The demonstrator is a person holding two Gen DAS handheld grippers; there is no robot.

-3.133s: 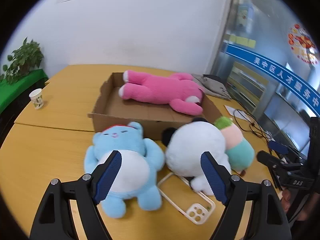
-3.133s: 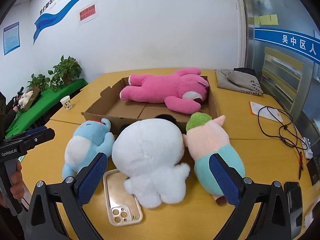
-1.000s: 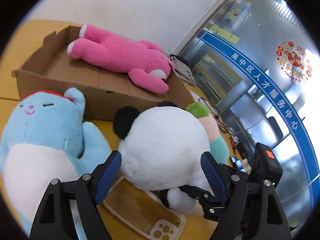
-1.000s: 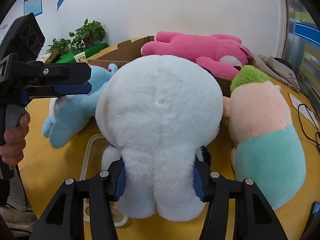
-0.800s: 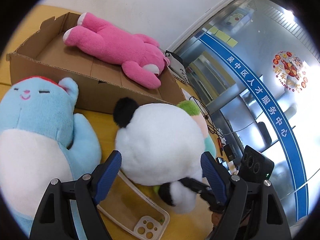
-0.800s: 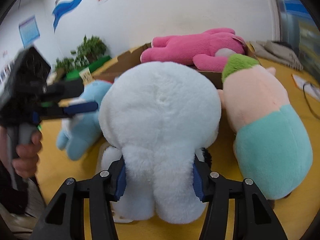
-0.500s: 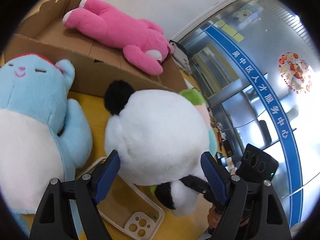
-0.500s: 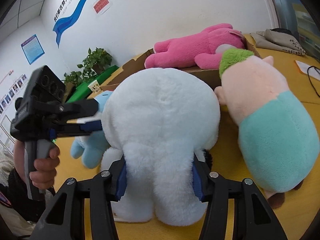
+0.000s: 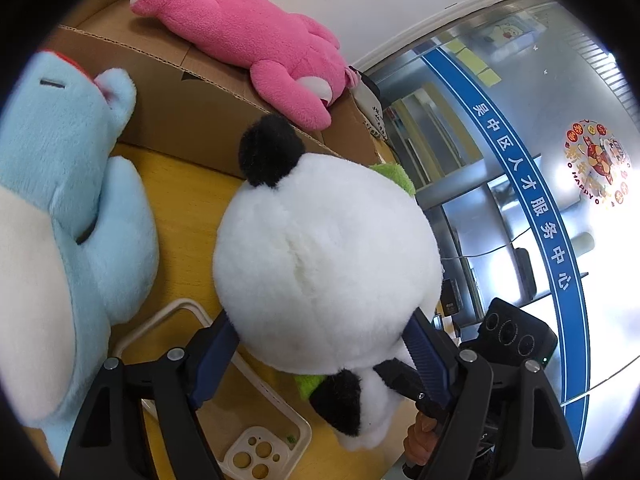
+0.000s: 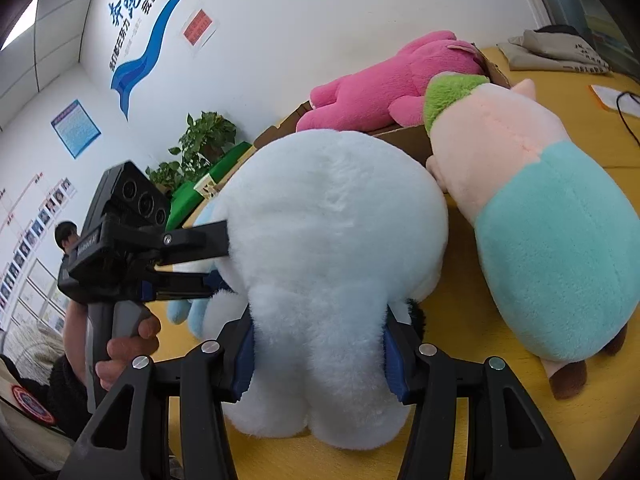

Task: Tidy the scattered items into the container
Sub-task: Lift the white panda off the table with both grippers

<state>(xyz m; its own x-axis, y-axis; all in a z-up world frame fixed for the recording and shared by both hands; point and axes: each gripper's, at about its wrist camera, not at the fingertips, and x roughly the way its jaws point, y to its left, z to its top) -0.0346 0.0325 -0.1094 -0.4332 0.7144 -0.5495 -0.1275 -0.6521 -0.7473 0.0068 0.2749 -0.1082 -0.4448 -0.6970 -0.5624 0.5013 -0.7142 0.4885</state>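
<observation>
Both grippers (image 9: 320, 354) (image 10: 318, 354) are clamping the panda plush (image 9: 326, 264), left jaws just closing; blue plush (image 9: 60, 208), phone case (image 9: 256, 432) crowding alongside; panda's face hidden

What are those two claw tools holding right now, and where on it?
Both hold the white panda plush. The right gripper pinches its lower body just above the legs; the left gripper, whose jaws have just been closing, clasps the round body from the side.
</observation>
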